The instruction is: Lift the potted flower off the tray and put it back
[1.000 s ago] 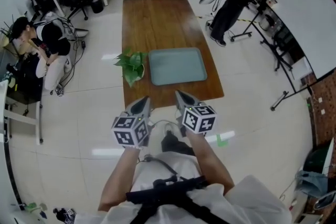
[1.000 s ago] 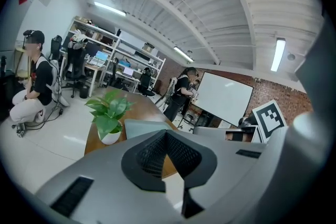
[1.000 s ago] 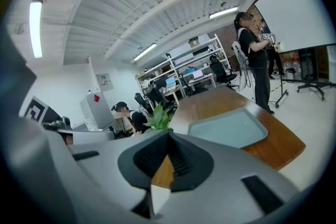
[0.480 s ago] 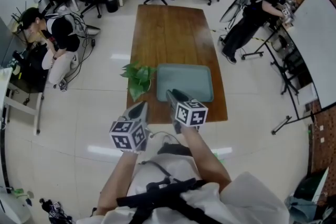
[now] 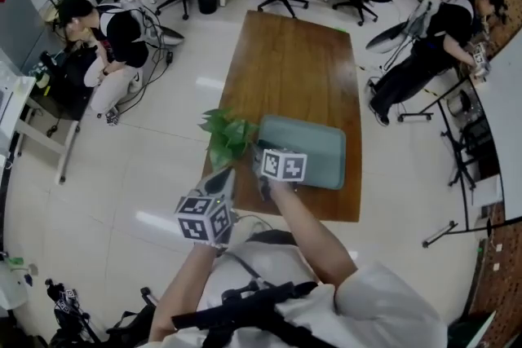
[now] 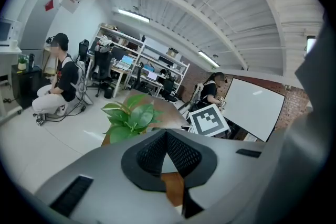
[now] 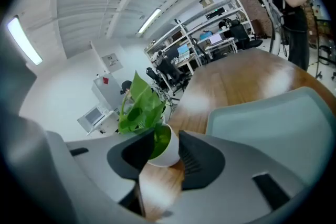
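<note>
Table (image 5: 285,53) holds the potted flower (image 5: 228,134) beside its tray (image 5: 318,152). Our right gripper (image 7: 167,135), fingers just opening, frames it untouched, ready to grasp; left gripper (image 6: 167,132) fingers together.

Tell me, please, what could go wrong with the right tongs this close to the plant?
The right tongs, which have just been opening, frame the pot without gripping it; closing on the leaves instead could tip it. The pot stands by the table edge, beside the tray, so a nudge might push it off.
</note>
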`<state>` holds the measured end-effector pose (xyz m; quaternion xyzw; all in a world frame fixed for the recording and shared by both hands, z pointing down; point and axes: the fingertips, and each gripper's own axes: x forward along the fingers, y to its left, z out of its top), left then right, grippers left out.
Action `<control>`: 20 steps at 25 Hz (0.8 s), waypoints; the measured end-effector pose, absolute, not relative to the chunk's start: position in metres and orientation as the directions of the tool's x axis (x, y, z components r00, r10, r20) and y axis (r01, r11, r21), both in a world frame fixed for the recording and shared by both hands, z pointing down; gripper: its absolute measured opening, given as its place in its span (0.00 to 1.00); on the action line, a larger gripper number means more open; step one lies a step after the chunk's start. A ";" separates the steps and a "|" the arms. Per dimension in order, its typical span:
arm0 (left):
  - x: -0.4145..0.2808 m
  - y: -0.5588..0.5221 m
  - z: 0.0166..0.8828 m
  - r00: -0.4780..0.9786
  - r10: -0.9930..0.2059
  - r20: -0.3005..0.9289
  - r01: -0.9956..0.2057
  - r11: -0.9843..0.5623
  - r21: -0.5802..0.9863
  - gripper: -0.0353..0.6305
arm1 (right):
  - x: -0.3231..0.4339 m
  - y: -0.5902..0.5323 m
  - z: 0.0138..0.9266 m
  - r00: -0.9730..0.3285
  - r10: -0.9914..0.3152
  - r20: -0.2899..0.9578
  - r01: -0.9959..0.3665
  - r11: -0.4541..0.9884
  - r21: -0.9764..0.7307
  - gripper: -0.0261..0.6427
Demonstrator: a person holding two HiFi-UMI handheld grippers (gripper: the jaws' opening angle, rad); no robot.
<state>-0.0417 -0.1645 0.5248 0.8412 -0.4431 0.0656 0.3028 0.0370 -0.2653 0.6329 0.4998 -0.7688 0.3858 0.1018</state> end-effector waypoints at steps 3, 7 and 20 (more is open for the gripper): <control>-0.044 -0.175 0.532 0.570 -0.725 0.387 -0.803 -0.391 0.449 0.05 | 0.026 -0.277 0.648 -0.506 -0.658 0.558 -0.838 0.221 -0.499 0.30; -0.045 -0.185 0.537 0.545 -0.741 0.393 -0.818 -0.368 0.443 0.05 | 0.014 -0.287 0.660 -0.527 -0.631 0.569 -0.831 0.244 -0.500 0.28; -0.050 -0.183 0.536 0.504 -0.757 0.415 -0.843 -0.328 0.426 0.05 | 0.004 -0.301 0.684 -0.525 -0.613 0.590 -0.826 0.201 -0.526 0.19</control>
